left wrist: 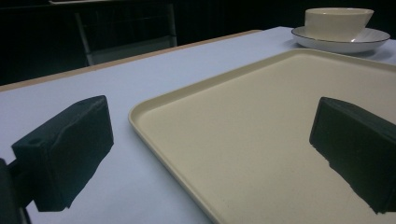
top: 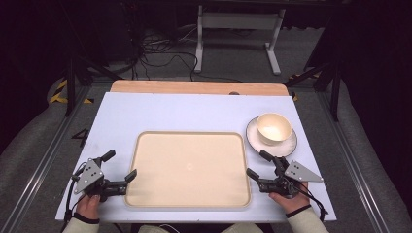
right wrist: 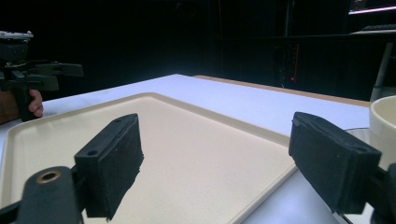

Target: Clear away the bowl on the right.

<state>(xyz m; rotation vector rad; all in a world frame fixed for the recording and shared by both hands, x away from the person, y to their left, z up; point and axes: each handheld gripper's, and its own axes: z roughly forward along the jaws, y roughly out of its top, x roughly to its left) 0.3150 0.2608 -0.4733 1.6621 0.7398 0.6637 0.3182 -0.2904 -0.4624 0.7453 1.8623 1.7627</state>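
A cream tray (top: 189, 145) lies empty on the white table (top: 184, 111), near the front edge. At the table's right a cream bowl (top: 273, 127) sits on a white saucer (top: 290, 144). My left gripper (top: 119, 165) is open at the tray's left rim, one jaw over the tray (left wrist: 261, 116), the other over the table. My right gripper (top: 259, 164) is open at the tray's right rim, just in front of the saucer. Both grippers (left wrist: 212, 128) (right wrist: 215, 140) are empty. The bowl (left wrist: 337, 22) is far across the tray in the left gripper view. It is close at the right edge (right wrist: 384, 121) in the right gripper view.
A wooden strip (top: 194, 87) runs along the table's far edge. Beyond it stand a white frame (top: 238, 29) and cables on the floor. Black stands flank the table. The left gripper (right wrist: 42, 74) and its hand show across the tray (right wrist: 187, 116).
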